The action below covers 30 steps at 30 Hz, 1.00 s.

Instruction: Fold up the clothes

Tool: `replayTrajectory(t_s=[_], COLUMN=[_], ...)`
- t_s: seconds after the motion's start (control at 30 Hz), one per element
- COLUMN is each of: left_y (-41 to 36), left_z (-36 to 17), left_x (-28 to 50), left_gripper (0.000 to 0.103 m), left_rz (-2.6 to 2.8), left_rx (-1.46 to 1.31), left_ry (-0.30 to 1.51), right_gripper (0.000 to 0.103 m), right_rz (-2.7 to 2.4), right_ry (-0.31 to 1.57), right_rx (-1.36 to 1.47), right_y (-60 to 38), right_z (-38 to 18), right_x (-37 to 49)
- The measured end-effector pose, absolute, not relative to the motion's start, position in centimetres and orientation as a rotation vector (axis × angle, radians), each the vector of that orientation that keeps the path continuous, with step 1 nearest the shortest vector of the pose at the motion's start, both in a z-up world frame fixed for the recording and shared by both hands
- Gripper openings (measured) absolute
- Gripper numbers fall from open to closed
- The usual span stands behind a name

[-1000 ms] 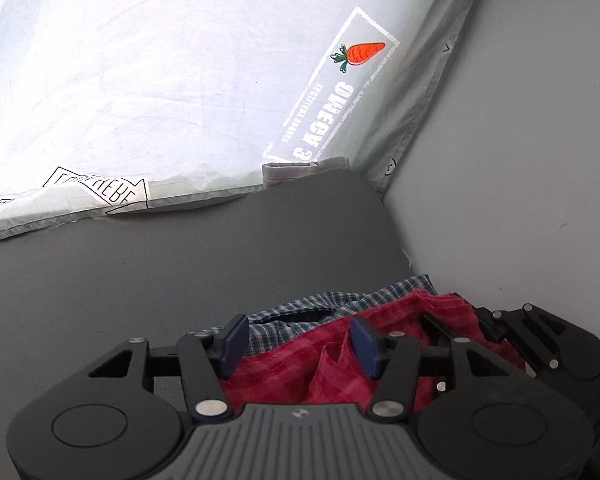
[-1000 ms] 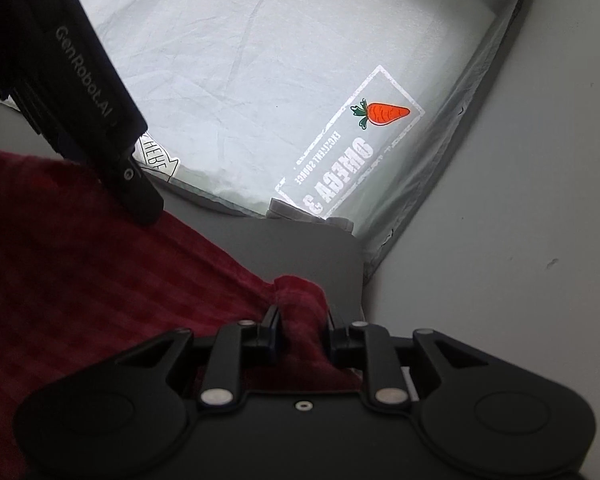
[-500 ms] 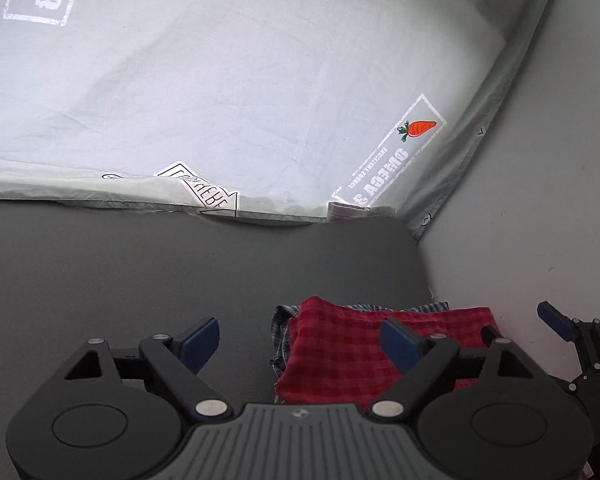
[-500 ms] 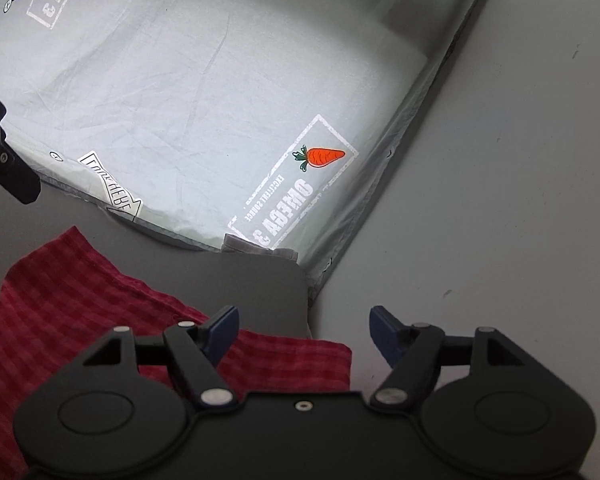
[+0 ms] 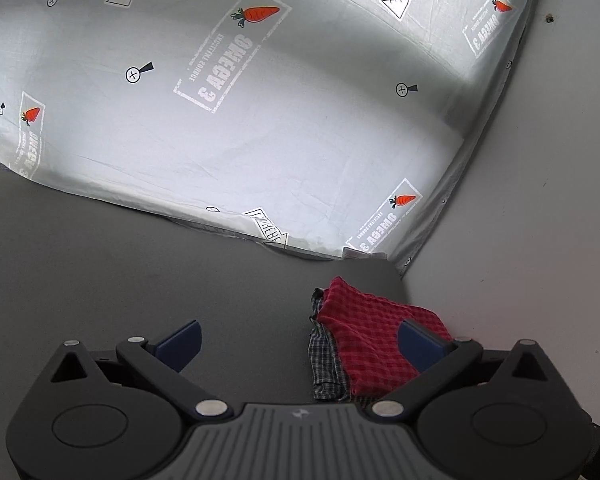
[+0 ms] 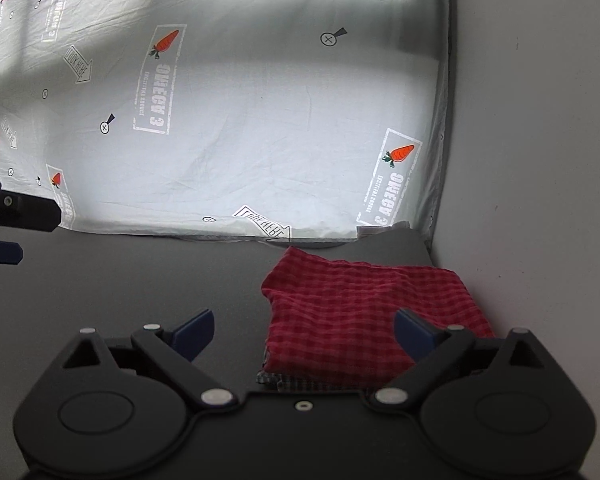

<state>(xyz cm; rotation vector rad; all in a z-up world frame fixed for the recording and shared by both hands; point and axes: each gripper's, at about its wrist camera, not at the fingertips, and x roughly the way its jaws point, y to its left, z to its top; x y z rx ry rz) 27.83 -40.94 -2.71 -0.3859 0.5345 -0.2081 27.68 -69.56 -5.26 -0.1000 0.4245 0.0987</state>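
Note:
A folded red checked garment [image 6: 364, 312] lies on the dark grey mat [image 6: 120, 288] near its right corner, on top of a blue-grey plaid garment [image 5: 324, 364] whose edge sticks out on the left. The red garment also shows in the left wrist view [image 5: 372, 344]. My left gripper [image 5: 300, 340] is open and empty, raised above and left of the pile. My right gripper [image 6: 304, 332] is open and empty, just in front of the pile. Part of the left gripper [image 6: 16, 216] shows at the left edge of the right wrist view.
A pale sheet printed with carrots and arrows [image 5: 260, 120] covers the surface beyond the mat; it also shows in the right wrist view [image 6: 260, 120]. A light grey floor [image 5: 540, 200] lies to the right of the mat and sheet.
Both grippers let go of the red garment, opened wide and drew back and up. The garment now lies folded flat on the pile.

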Motion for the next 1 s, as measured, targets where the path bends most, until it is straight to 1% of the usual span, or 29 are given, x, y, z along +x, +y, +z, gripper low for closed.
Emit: replayTrajectory(t_s=[0.23,0.37,0.57,0.73,0.87,1.0], left_y=[-35.5,-31.4,-23.2,-15.4,-10.1,-6.5], left_z=[0.9,2.5,4.4,5.6,6.1,5.6], left_x=[20.4,17.6,12.6,8.1,5.3,2.9], left_gripper=[0.103,0.103,0.103,0.103,0.103,0.103], left_rz=[-0.076,-0.026,0.01,0.049,0.043,0.078], left_rx=[-0.326,-0.345,-0.291,-0.217,-0.185,-0.134], left_ry=[0.455,0.437,0.349,0.299,0.333,0.409], right_gripper=[0.102,0.103,0.103,0.103,0.103,0.103], right_rz=[0.251,0.324,0.353,0.321,0.281,0.229], right_ry=[0.347,0.339,0.326,0.312,0.312,0.424], right_rx=[-0.021,-0.066,-0.035,0.035,0.099,0.113], right_y=[-62.5,-57.4,-50.3,-42.4,-36.5,-32.3], right_z=[-2.2,-0.8,1.6,2.0,2.0,0.9], right_x=[20.9,18.9,14.4,9.7,5.8,2.7])
